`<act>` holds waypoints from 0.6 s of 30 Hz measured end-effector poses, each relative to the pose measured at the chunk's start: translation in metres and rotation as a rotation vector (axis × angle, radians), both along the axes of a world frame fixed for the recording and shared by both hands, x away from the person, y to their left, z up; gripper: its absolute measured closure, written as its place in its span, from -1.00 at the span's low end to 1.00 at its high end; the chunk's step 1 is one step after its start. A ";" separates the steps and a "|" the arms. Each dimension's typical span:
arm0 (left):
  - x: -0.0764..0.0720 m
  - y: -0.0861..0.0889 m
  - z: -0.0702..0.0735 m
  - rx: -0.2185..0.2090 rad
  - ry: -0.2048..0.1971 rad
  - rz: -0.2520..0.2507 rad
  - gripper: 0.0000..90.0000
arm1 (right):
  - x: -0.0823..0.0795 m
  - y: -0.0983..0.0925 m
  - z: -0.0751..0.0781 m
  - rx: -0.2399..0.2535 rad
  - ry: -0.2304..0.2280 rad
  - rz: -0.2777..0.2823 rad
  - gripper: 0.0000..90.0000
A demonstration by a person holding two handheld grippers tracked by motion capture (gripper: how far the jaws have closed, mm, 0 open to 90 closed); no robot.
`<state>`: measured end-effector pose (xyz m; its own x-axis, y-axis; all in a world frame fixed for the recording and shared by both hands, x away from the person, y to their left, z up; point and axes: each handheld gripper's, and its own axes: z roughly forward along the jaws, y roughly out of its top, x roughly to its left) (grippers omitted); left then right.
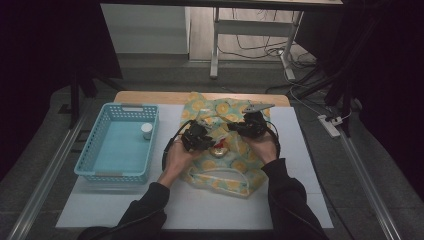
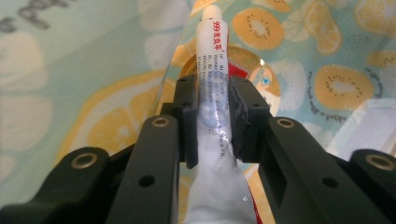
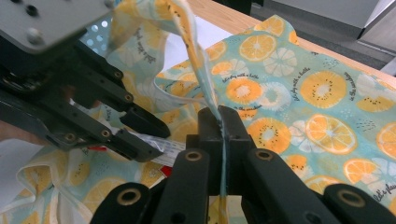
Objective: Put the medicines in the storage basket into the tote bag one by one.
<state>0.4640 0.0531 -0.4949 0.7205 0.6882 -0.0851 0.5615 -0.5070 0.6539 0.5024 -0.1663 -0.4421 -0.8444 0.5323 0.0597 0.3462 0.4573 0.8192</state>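
1. The white table top [image 1: 300, 200] carries everything; both pairs of tongs work over its middle, and the person's dark-sleeved forearms come in from the near edge.
2. The teal fabric bag printed with orange and kiwi slices [image 1: 235, 175] lies directly under and around both tongs, its far part bunched up beyond them.
3. The light blue plastic basket [image 1: 100, 165] stands well to the left of the left tongs; a small white round container [image 1: 146, 130] sits inside it near its right wall.
4. The right gripper [image 3: 223, 122] has its jaws closed tight on a raised edge of the bag's cloth [image 3: 205, 88], which rises in a strip above the pads. The right hand [image 1: 263, 145] holds it from below, angled towards the left tongs.
5. The left gripper [image 2: 212, 107] pinches a white ointment tube with red lettering [image 2: 213, 51] between its pads; the capped end juts beyond the jaw tips over the bag. The left hand [image 1: 177, 155] tilts it towards the right tongs.
6. The tube's lower end is cut off at the frame edge, and its small print is unreadable.
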 end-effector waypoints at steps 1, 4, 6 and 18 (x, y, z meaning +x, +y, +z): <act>0.001 -0.001 -0.001 0.001 0.000 0.001 0.65 | 0.000 0.000 0.000 0.001 0.000 -0.001 0.98; 0.004 -0.005 -0.004 0.006 -0.007 0.004 0.64 | 0.000 -0.001 0.000 0.002 0.000 -0.003 0.98; 0.006 -0.007 -0.006 0.008 -0.010 0.000 0.64 | 0.000 -0.001 0.001 0.003 0.000 -0.002 0.98; 0.002 -0.008 -0.002 0.015 -0.033 -0.017 0.31 | 0.000 -0.001 0.000 0.003 0.001 0.002 0.97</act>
